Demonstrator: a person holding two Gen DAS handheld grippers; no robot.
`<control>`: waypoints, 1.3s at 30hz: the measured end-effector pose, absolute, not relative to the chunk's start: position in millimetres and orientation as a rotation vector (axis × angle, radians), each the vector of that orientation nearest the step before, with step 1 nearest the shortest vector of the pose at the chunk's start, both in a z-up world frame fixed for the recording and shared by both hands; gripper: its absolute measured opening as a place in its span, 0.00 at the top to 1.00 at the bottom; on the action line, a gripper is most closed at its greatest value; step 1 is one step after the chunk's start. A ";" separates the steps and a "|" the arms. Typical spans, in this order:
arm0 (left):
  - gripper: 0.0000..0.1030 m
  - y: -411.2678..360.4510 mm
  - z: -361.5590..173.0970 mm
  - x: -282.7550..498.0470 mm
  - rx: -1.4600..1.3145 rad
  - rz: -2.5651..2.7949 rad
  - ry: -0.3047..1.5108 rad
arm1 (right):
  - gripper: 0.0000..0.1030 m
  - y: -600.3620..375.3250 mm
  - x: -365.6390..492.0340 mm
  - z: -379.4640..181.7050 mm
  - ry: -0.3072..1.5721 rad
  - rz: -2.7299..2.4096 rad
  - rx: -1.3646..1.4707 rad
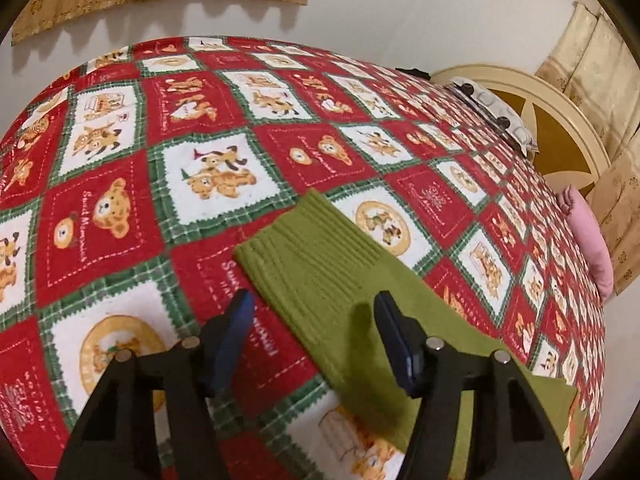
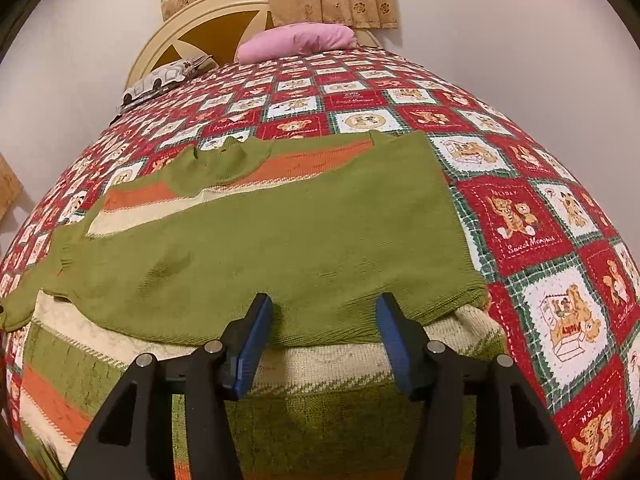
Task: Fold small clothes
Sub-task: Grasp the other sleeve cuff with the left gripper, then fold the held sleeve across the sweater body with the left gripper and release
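A small green sweater [image 2: 280,236] with orange and cream stripes lies on a bed, on a red blanket [image 2: 532,216] with teddy bear squares. The green part is folded over the striped part, and its near edge lies across the middle of the sweater. The right gripper [image 2: 324,316] hangs right at that near edge with its two blue pads apart; the edge runs between them but they do not look like they are pinching it, so it is let go. In the left wrist view, the left gripper [image 1: 316,320] is also spread apart and holds nothing. It hovers over the ribbed end of a green sleeve [image 1: 308,256] that lies flat on the blanket, the left pad out over the blanket and the right pad over the green cloth. Things could go wrong from here. If the left gripper closes where it is, it might grab the blanket along with the sleeve, and the blanket would bunch up. If it pinches only a thin bit of the ribbed end, the sleeve might slip out. The fold near the right gripper is loose, so a bump could push it crooked.
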State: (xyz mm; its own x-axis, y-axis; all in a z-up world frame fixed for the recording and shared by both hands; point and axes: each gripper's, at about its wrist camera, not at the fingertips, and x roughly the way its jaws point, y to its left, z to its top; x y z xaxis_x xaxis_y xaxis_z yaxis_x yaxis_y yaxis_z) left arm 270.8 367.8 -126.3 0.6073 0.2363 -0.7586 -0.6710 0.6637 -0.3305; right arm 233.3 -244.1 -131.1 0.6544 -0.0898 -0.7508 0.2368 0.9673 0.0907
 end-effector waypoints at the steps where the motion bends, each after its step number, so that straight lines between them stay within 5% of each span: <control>1: 0.46 366.1 -126.2 272.0 -0.637 0.580 0.743 | 0.46 -243.5 233.6 -131.3 0.839 -0.188 0.183; 3: 0.75 363.3 -126.7 275.3 -0.596 0.589 0.747 | 0.46 -242.5 234.0 -131.6 0.840 -0.191 0.178; 4: 0.81 364.6 -127.9 276.6 -0.599 0.578 0.751 | 0.46 -242.5 233.9 -131.6 0.840 -0.190 0.180; 9: 0.90 362.6 -123.2 279.1 -0.576 0.567 0.753 | 0.45 -242.0 234.2 -131.4 0.838 -0.188 0.185; 16: 0.91 302.6 -66.1 284.0 -0.421 0.451 0.634 | 0.45 -242.6 233.5 -131.5 0.833 -0.184 0.194; 24: 0.91 135.1 -4.1 271.0 -0.155 0.102 0.508 | 0.45 -244.3 231.6 -131.5 0.828 -0.179 0.206; 31: 0.91 3.8 -48.0 268.8 -0.020 -0.134 0.634 | 0.45 -246.1 230.2 -130.7 0.818 -0.169 0.228; 39: 0.91 -35.9 -97.6 280.3 0.029 -0.139 0.804 | 0.45 -248.4 228.9 -130.7 0.810 -0.160 0.251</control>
State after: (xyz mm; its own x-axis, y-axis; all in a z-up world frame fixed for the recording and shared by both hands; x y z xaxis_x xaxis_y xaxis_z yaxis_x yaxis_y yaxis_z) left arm 280.3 -35.9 -97.6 0.6852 -0.1128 -0.7195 0.1351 0.9905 -0.0267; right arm 228.9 -248.4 -130.7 0.6801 -0.0451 -0.7317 0.2359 0.9585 0.1601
